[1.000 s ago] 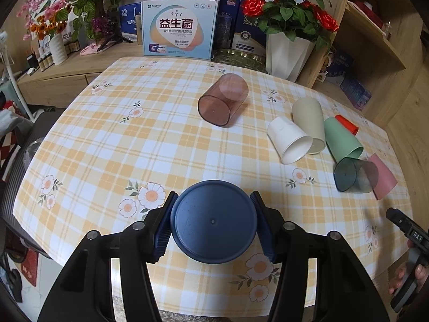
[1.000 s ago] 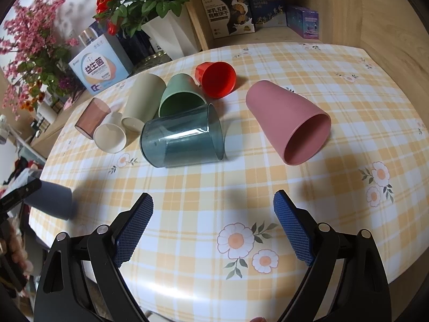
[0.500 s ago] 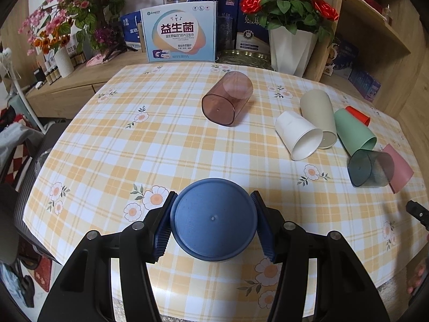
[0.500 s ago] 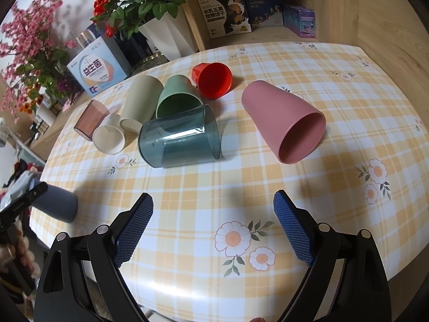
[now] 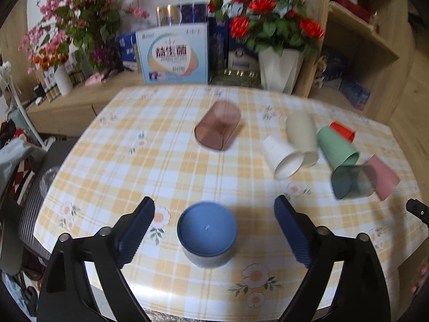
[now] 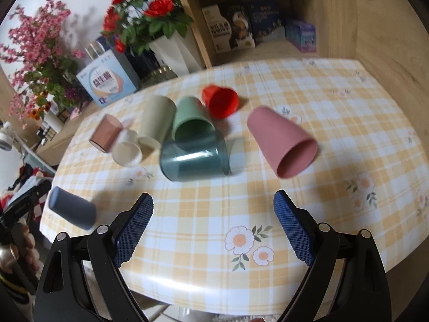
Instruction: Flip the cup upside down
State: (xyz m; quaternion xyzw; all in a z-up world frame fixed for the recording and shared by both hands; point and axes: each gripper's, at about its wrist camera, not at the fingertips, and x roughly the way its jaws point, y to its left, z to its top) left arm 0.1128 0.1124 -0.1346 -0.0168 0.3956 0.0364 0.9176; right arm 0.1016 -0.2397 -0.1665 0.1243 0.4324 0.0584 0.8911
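Observation:
A blue-grey cup point(image 5: 207, 237) stands upside down on the checked tablecloth point(image 5: 166, 166) near the front edge, base up. My left gripper point(image 5: 214, 228) is open, its pads wide on either side of the cup and clear of it. The cup also shows at the far left in the right wrist view point(image 6: 71, 211). My right gripper point(image 6: 213, 228) is open and empty above the table's front edge, short of a teal see-through cup point(image 6: 194, 159) and a pink cup point(image 6: 283, 145), both on their sides.
More cups lie on their sides: brown see-through point(image 5: 218, 125), white point(image 5: 281, 157), beige point(image 5: 303, 135), green point(image 5: 336, 147), red point(image 5: 343, 131). Flower vases point(image 5: 280, 71) and boxes point(image 5: 175, 53) stand behind the table. A wooden shelf point(image 6: 268, 26) stands at the right.
My left gripper has opened and let go of the blue-grey cup, which now stands base up on the table. The gripper has pulled back and risen. The right gripper has shifted slightly.

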